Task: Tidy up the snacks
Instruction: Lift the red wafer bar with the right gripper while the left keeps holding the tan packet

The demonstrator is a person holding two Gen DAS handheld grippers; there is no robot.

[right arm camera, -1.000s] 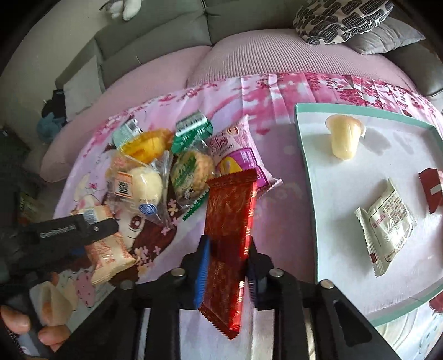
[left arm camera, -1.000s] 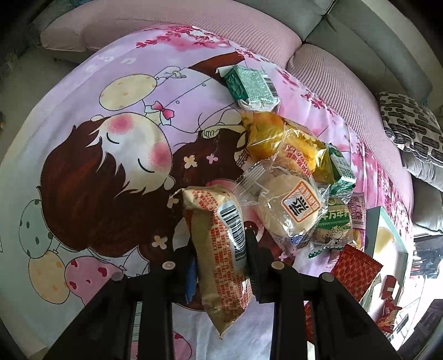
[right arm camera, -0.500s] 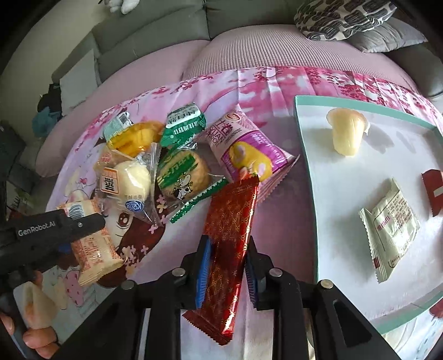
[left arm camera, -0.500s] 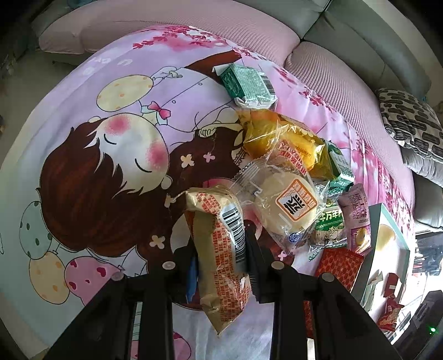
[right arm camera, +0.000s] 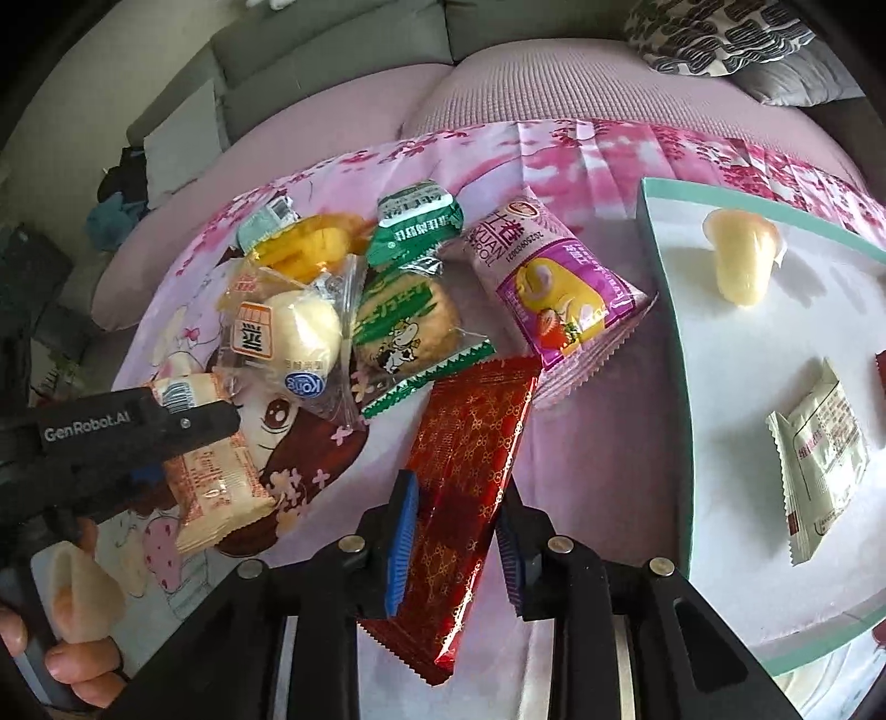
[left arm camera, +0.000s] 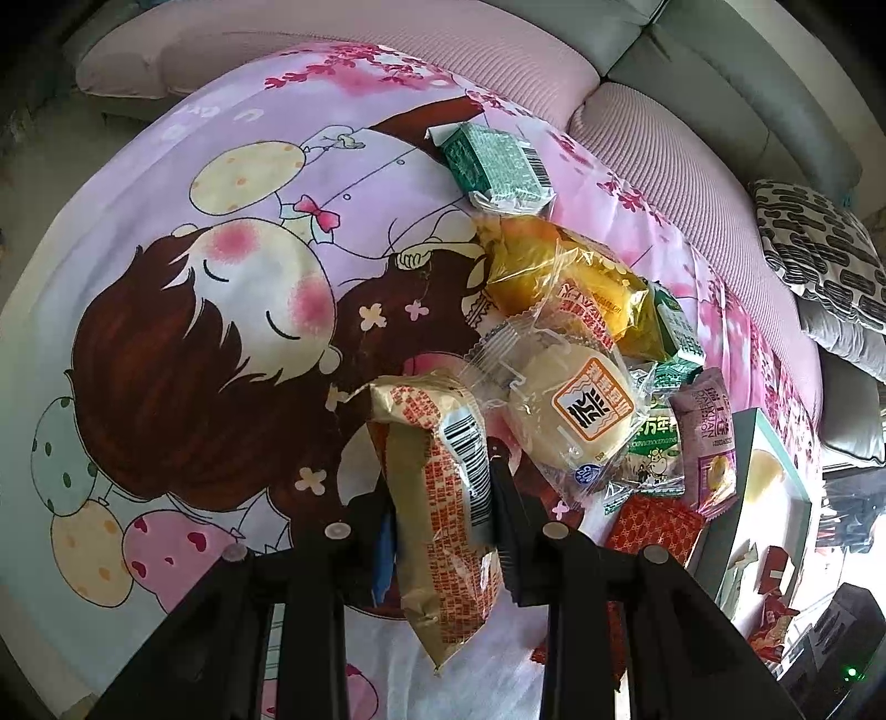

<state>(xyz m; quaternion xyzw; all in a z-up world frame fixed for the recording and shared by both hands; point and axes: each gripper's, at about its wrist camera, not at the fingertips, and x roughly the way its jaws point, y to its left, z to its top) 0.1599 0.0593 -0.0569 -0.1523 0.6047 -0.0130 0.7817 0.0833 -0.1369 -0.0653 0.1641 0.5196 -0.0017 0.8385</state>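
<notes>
My left gripper (left arm camera: 440,471) is shut on a beige and orange snack packet (left arm camera: 437,498), held just above the cartoon-print cloth (left arm camera: 221,332). From the right wrist view the same packet (right arm camera: 216,482) hangs in the left gripper's black fingers (right arm camera: 166,426). My right gripper (right arm camera: 457,498) is shut on a long red foil packet (right arm camera: 465,487), also seen in the left wrist view as a red foil packet (left arm camera: 653,526). A pile of snacks lies between: a round bun in clear wrap (right arm camera: 299,332), a green biscuit pack (right arm camera: 404,327), a purple roll packet (right arm camera: 554,288), a yellow cake (right arm camera: 310,243).
A teal-rimmed white tray (right arm camera: 681,443) at the right holds a jelly cup (right arm camera: 742,266), a pale sachet (right arm camera: 819,459) and a red packet at its edge. A green packet (left arm camera: 498,163) lies at the pile's far end. A pink sofa cushion (left arm camera: 332,50) and patterned pillow (left arm camera: 819,249) lie behind.
The right gripper with the red foil packet has drawn back toward the near edge, uncovering the purple roll packet and green biscuit pack. The left gripper keeps its place with its packet.
</notes>
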